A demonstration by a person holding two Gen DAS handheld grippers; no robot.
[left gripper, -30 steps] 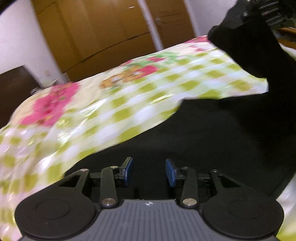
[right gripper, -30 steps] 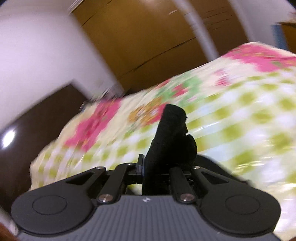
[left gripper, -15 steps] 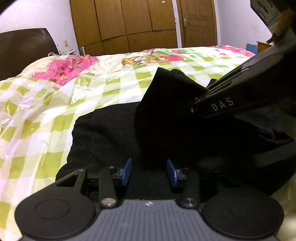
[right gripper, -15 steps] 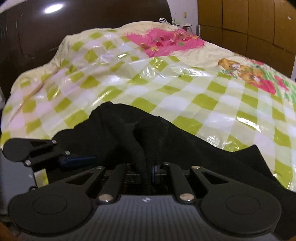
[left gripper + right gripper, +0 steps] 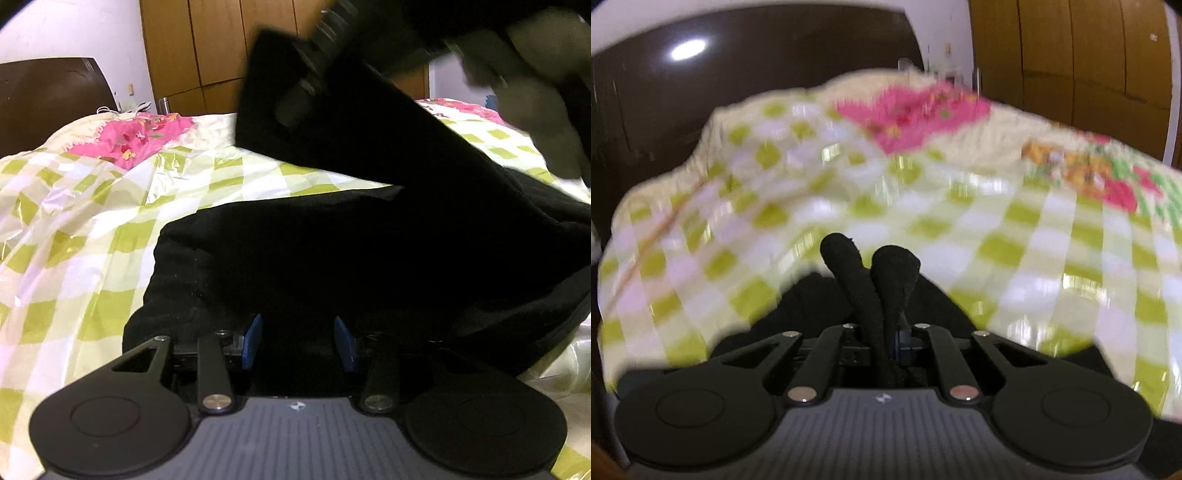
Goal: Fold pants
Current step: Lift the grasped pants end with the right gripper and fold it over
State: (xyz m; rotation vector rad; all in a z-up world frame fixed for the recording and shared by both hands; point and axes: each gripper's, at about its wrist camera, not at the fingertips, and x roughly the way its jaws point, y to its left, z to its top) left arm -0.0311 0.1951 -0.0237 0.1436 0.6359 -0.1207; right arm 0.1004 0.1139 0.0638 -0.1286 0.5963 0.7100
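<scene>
Fingers of the left gripper stand apart, empty, over black pants lying soft and limp on the bed; the right gripper, pinched on a bunched edge, suggests gripping at hems.

The left wrist view looks forward along the left gripper, low and close over the black pants just ahead of its parted fingers, facing the wardrobe beyond. The right gripper enters this view blurred, above and to the right. The right wrist view looks forward along the right gripper, higher, facing the headboard, with pants fabric between its fingers. Both views share the checked bedspread and its pink patch.
</scene>
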